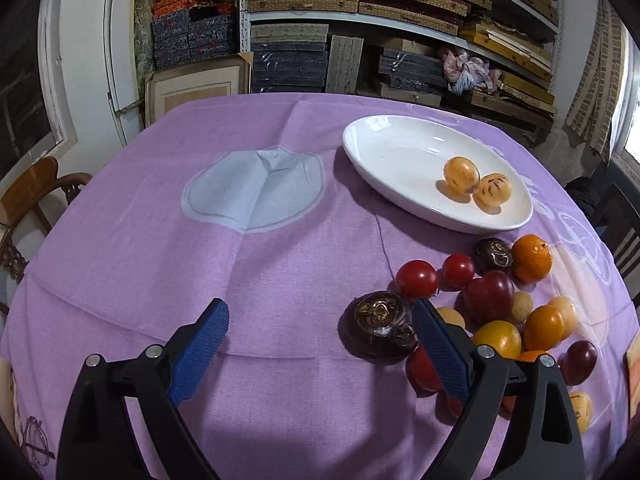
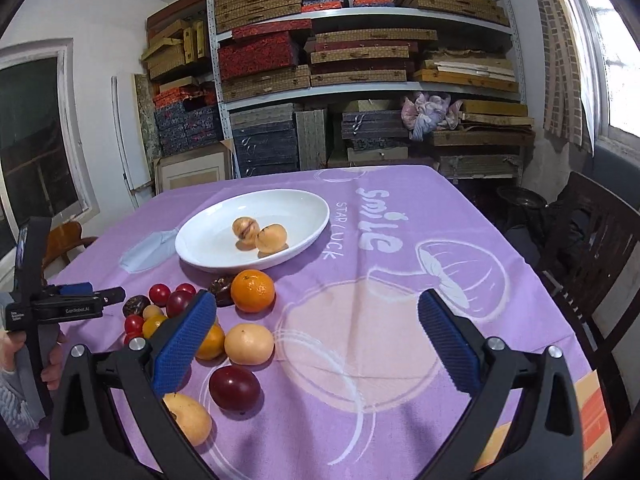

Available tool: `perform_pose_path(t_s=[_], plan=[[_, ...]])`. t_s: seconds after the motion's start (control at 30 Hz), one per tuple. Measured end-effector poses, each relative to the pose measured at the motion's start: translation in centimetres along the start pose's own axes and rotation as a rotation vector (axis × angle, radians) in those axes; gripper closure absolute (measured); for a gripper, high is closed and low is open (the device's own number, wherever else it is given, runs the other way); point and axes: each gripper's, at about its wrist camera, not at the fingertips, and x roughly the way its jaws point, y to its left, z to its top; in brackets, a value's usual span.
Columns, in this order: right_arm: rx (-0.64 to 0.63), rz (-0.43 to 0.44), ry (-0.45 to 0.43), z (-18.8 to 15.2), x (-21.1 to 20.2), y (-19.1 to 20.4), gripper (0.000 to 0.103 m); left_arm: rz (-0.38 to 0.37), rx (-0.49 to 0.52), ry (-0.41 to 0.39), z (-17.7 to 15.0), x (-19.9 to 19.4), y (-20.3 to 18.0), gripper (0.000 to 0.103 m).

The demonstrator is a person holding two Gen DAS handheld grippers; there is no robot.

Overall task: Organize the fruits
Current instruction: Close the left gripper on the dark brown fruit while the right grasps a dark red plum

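Both tongs gape apart; left tongs [image 1: 320, 328] flank a glossy, dark-brown water chestnut [image 1: 378, 328].

Metal shelving unit [image 2: 360, 84] fills back wall, packed with flat woven, red and dark blue boxes. Bundled cloth [image 2: 430, 114] on right shelf. Framed picture [image 2: 192, 170] leans against shelf foot. White wall [image 2: 100, 60] left, dark window [image 2: 32, 136] in it. Bright window [image 2: 616, 60] right, patterned curtain [image 2: 560, 48] beside it. Dark wooden chair [image 2: 592, 248] right of table; lighter wooden chair [image 1: 28, 196] left. Purple tablecloth [image 2: 400, 320] covers table.
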Motion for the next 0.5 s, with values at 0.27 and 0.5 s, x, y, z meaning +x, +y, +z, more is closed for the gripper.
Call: perform_pose_path(t_s=[0.27,0.5], plan=[[0.098,0.037,0.044,0.2,0.8,-1.8,0.004,0.003,0.058,0.056,-0.3,1.9,-1.9,0.009],[0.106,0.047,0.062,0.2,1.1,-1.8,0.004,0.070,0.021,0.044,-0.3,2.6,0.0,0.003]])
